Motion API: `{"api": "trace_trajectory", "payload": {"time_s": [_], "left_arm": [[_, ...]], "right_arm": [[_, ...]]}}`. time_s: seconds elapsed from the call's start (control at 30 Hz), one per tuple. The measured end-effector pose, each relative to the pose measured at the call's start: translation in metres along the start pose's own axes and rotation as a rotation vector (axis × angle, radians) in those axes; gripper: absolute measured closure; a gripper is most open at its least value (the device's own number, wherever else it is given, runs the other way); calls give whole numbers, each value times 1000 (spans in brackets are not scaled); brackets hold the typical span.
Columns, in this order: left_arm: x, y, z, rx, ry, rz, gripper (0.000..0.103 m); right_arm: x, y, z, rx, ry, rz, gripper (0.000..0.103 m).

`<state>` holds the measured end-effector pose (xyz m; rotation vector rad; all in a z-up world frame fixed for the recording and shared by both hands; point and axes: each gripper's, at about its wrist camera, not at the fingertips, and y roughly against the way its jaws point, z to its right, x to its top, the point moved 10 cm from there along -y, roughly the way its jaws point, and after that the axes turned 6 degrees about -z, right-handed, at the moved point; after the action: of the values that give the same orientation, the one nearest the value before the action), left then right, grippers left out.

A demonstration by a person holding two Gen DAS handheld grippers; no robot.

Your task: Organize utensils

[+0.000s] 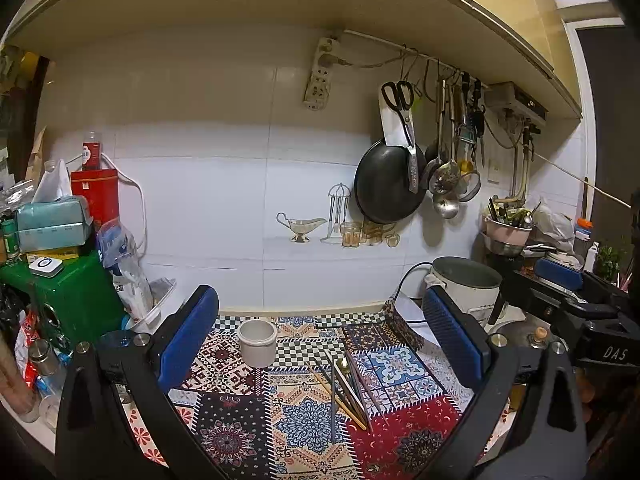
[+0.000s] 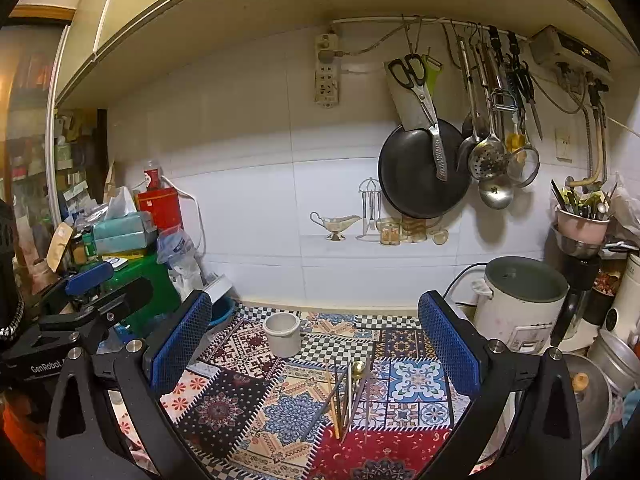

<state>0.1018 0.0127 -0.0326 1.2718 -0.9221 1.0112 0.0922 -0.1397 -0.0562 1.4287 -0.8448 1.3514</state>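
A loose pile of chopsticks and thin utensils lies on the patterned cloth, with a small gold spoon among them; the pile also shows in the right wrist view. A small grey-white cup stands upright behind and left of the pile, and it shows in the right wrist view too. My left gripper is open and empty, above the cloth's near side. My right gripper is open and empty, to the right of the left one, whose body shows at the right view's left edge.
A white rice cooker stands at the back right with pots beside it. A green box, tissue pack and bags crowd the left. A pan, scissors and ladles hang on the tiled wall.
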Motion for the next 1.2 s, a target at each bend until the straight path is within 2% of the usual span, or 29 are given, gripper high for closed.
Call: {"api": "trace_trajectory", "payload": {"time_s": [0.8,1.0,1.2], "left_arm": [[0,-16,-12,5,21,-34,0],[-4,-34,-18,16,30,-66,0],[-15,-67,-26,36,47,-122,0]], "right_arm": [[-6,-17,3,-4,-9,-48,0],[-10,-29,9,-10,-21,-69,0],[-22,-58,25,-21,-50,-136,0]]}}
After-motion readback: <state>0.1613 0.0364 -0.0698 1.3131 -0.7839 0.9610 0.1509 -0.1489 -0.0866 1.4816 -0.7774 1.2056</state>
